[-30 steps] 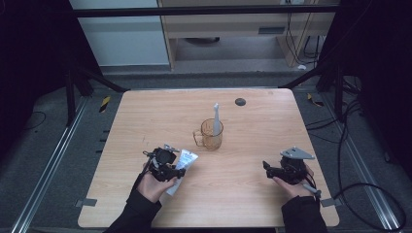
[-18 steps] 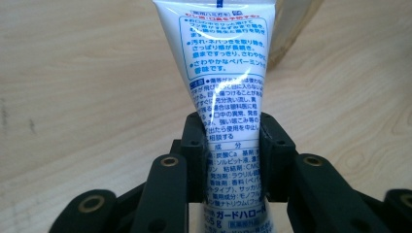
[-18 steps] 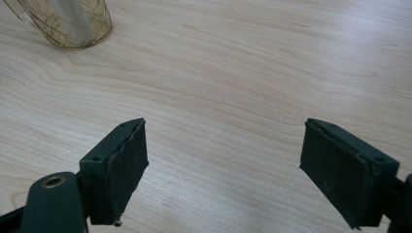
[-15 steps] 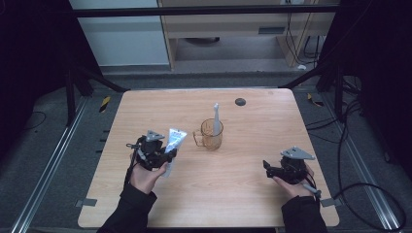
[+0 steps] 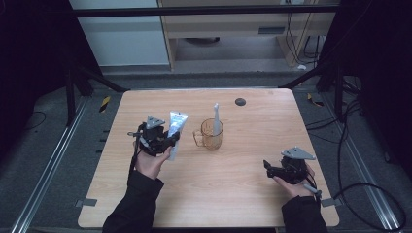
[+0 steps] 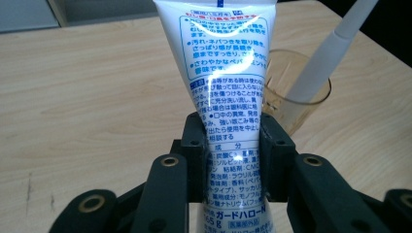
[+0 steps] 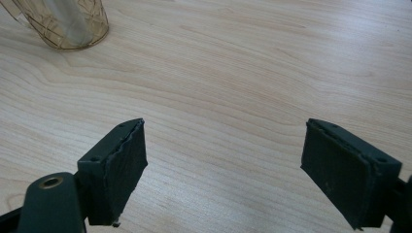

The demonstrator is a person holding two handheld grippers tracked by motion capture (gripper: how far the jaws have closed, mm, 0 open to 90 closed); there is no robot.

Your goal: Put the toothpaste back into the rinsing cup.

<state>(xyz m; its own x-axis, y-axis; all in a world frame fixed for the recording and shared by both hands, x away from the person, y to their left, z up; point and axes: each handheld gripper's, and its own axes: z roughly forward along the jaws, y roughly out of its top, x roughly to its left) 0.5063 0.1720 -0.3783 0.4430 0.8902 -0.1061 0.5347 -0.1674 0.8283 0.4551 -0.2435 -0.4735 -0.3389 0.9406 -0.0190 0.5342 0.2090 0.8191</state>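
A white toothpaste tube point(image 5: 176, 128) point(image 6: 224, 82) with blue print stands nearly upright, flat end up, in my left gripper point(image 5: 167, 141) point(image 6: 232, 160), which is shut on its lower part, lifted above the table's left half. To its right an amber see-through cup point(image 5: 211, 136) point(image 6: 291, 102) point(image 7: 68, 22) with a handle stands on the table, a white toothbrush point(image 5: 216, 119) point(image 6: 328, 53) leaning inside it. My right gripper point(image 5: 270, 167) point(image 7: 226, 170) rests near the table's front right, open, nothing between its pads but bare wood.
The wooden table point(image 5: 243, 194) has a small dark round mark point(image 5: 240, 101) near its far edge. Black metal frame rails and cables run beside the table; a cabinet stands beyond the far edge.
My left gripper has lifted the toothpaste tube off the table and carried it away from the front edge, turning it from lying flat to nearly upright. The right gripper has stayed still.
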